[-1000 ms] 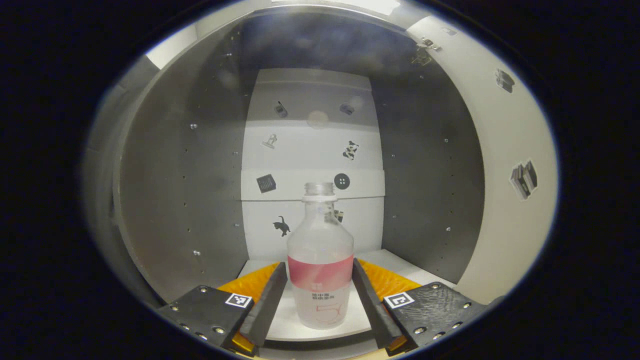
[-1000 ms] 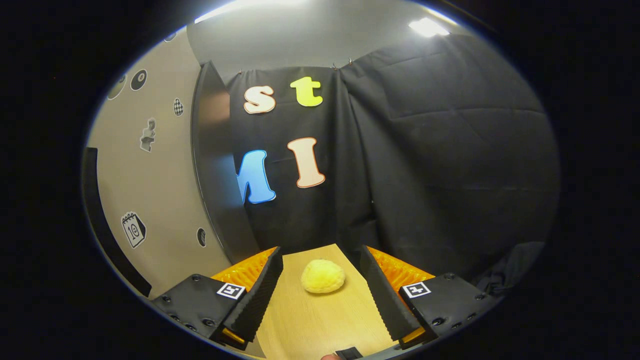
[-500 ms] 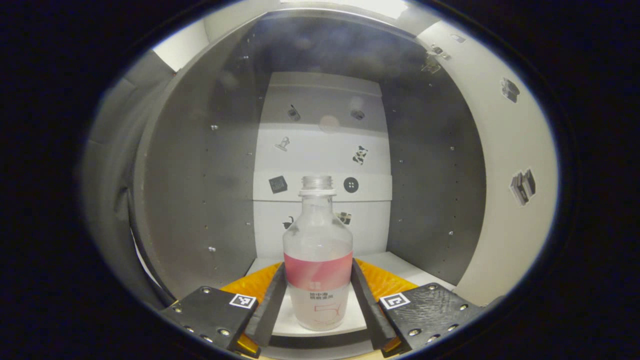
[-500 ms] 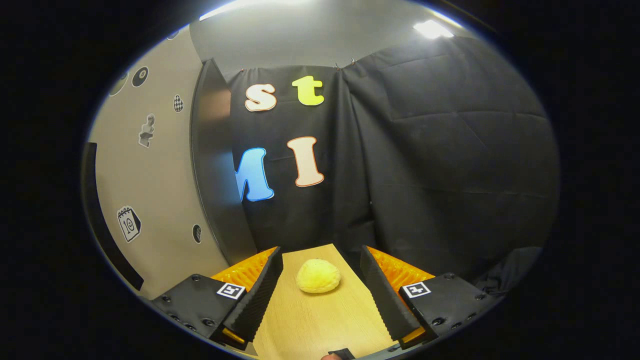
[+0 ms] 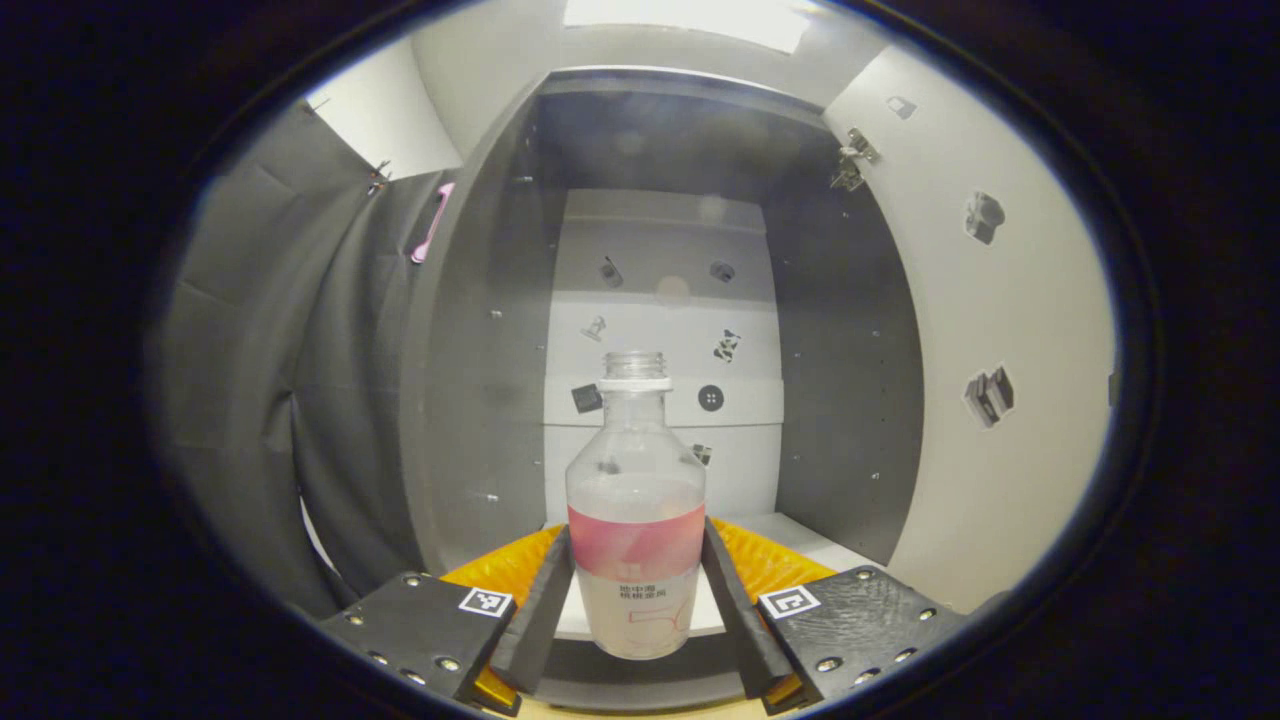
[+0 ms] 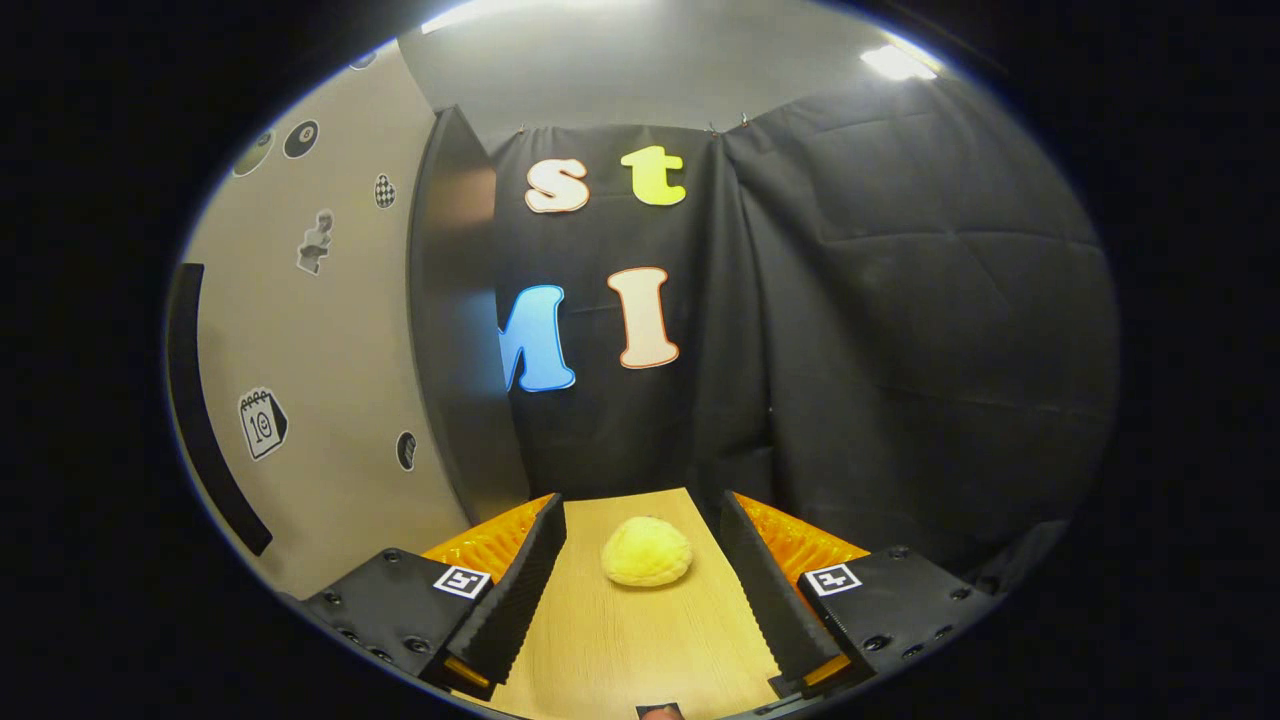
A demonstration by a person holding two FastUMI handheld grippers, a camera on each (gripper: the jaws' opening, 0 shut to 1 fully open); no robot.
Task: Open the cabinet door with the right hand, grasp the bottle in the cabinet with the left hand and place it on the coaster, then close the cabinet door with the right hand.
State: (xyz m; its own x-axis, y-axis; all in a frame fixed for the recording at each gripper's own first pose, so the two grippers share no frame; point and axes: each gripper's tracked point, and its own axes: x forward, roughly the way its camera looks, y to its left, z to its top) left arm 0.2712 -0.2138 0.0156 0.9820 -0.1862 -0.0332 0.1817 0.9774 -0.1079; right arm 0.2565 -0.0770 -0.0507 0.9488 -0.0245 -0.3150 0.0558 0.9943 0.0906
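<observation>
left tool point(image 5: 637, 600) clamped on upright bottle point(image 5: 636, 530) at cabinet point(image 5: 840, 420) mouth | right tool point(image 6: 640, 590) spread, empty, above tabletop point(image 6: 640, 640) | coaster location: cannot tell

Bottle point(image 5: 636, 520) is showing as frosted translucent plastic, smooth, with a glossy pink band around its body. Left gripper point(image 5: 636, 590) fingers point(image 5: 541, 605) are looking like matt black ridged rubber, backed by orange ribbed plastic. Cabinet point(image 5: 480, 400) side walls are reading as dark grey matt board; the door point(image 5: 1000, 300) is looking pale and smooth, with paper-like stickers. Table point(image 6: 640, 640) is showing light wood grain, matt. Yellow object point(image 6: 646, 552) is looking fuzzy, soft.
</observation>
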